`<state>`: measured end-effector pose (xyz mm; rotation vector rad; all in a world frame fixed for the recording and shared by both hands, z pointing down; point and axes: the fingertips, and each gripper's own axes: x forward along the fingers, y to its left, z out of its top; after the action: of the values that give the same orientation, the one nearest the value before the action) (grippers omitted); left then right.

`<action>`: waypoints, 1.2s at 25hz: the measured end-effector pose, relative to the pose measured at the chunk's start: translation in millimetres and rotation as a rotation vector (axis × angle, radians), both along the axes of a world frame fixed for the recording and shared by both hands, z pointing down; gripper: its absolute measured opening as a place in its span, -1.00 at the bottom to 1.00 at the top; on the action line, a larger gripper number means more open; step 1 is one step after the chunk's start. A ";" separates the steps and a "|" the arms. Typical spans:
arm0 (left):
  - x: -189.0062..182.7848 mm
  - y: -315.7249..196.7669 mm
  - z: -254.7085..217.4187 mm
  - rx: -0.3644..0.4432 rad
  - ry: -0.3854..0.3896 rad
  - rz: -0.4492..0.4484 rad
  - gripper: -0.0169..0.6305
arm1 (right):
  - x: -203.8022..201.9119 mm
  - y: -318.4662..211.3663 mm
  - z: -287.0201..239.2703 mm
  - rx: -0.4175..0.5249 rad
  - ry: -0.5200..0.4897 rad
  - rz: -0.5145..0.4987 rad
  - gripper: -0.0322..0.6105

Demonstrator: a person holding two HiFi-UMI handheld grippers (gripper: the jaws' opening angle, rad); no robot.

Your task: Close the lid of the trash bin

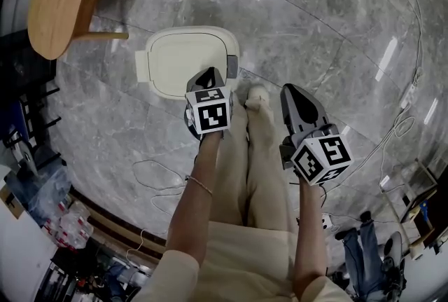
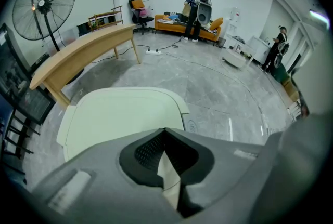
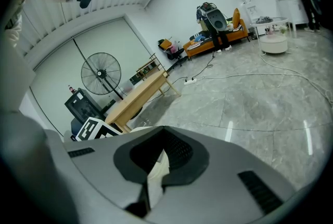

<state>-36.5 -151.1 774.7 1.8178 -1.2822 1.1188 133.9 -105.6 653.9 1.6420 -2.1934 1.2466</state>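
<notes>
We point our grey plastic left gripper (image 1: 210, 74) steeply down, its fingers (image 2: 151, 153) pressed together on nothing. Our matching right gripper (image 1: 292, 90) tilts less steeply, its fingers (image 3: 179, 153) also together and empty. Our bare left forearm (image 1: 196, 202) and right forearm (image 1: 308, 230) reach forward.

Thing: cream-white trash bin (image 1: 155, 85), rounded-rectangular, seen from above.
Pose: upright on the grey marble floor (image 1: 315, 20).
Lid: the lid (image 1: 185, 59) is smooth and pale, lying flat and level on the rim, closed.
Place: left of centre, on the far side.
</notes>
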 end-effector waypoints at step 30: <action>20.0 -17.1 -284.1 0.452 0.266 0.160 -0.88 | -23.2 -37.5 -203.1 0.260 0.132 -0.124 -0.89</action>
<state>-16.6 -168.2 490.6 2.3446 -1.3191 0.6640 110.7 -143.1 450.8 1.5916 -2.4129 0.8257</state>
